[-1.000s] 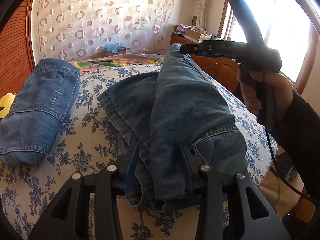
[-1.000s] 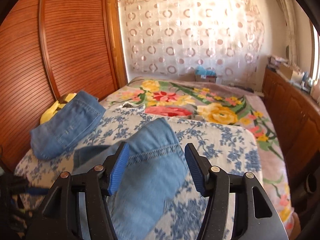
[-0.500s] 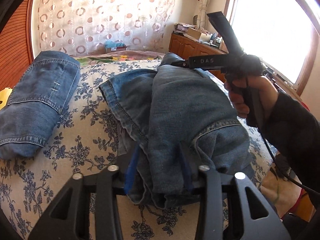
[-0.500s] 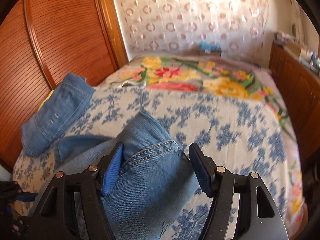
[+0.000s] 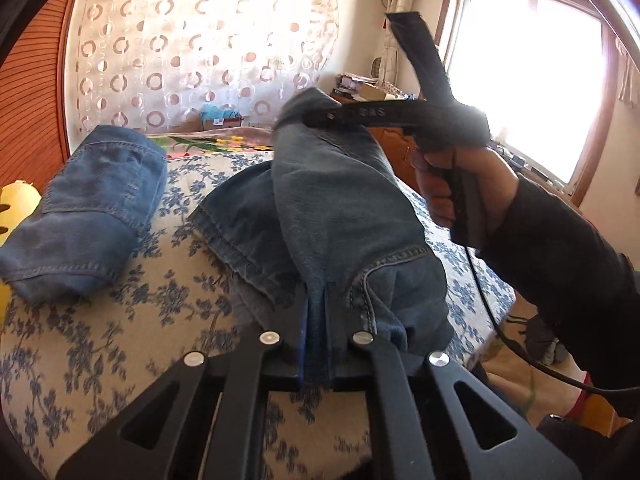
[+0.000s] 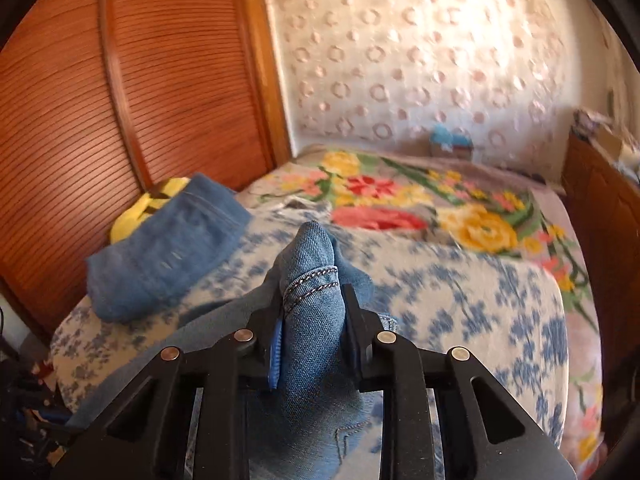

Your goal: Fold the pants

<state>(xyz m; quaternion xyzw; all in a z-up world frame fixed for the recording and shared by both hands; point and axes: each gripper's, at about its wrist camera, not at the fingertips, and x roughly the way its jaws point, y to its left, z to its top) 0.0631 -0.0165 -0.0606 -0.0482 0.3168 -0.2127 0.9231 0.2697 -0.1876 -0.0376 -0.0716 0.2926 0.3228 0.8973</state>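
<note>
While both jaws just closed, left gripper (image 5: pixel 316 328) and right gripper (image 6: pixel 314 332) pinch the pants (image 5: pixel 344 208).

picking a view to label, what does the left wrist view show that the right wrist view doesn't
Only the left wrist view: the bright window, the person's hand holding the right gripper, and the left gripper with jaws shut on denim.
Only the right wrist view: the brown slatted wooden wardrobe door in full, and the colourful flowered blanket spread wide.
Both: the blue denim pants being folded, a second folded pair of blue jeans, the blue floral bedspread.
</note>
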